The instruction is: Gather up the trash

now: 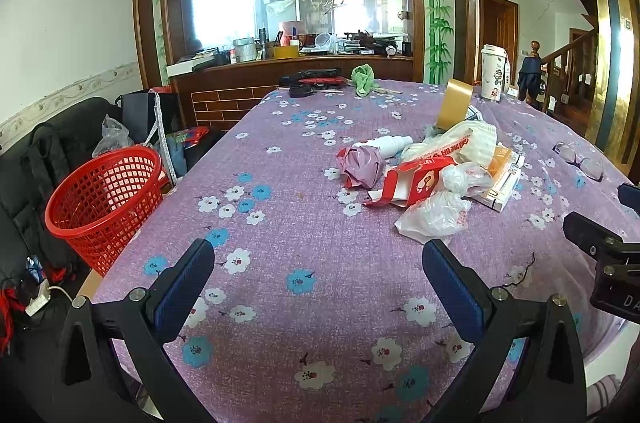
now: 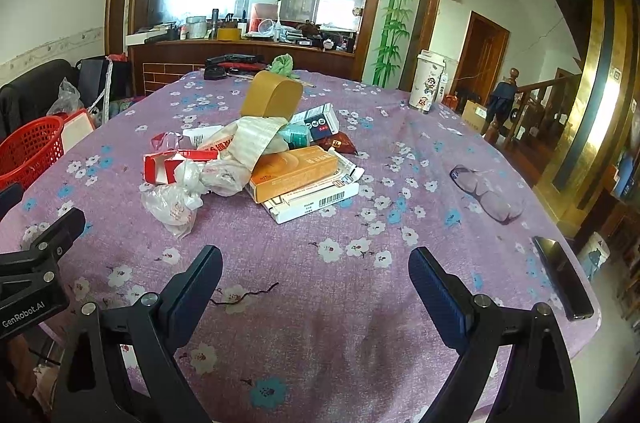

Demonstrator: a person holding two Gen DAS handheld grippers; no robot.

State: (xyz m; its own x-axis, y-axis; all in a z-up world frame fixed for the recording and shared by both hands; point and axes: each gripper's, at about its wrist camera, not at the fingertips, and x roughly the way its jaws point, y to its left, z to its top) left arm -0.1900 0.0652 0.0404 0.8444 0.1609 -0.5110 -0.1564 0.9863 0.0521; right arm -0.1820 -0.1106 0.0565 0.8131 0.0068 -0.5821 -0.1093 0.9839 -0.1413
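A heap of trash lies mid-table on the purple flowered cloth: a crumpled clear plastic bag, a torn red carton, a pink crumpled wrapper, a white bottle, an orange box on a white flat box, and a tape roll. A red mesh basket stands off the table's left edge. My left gripper is open, short of the heap. My right gripper is open, nothing between its fingers.
Glasses and a dark phone lie at the table's right side. A tall printed cup stands far right. A green cloth and dark tools sit at the far edge. A black sofa lies left.
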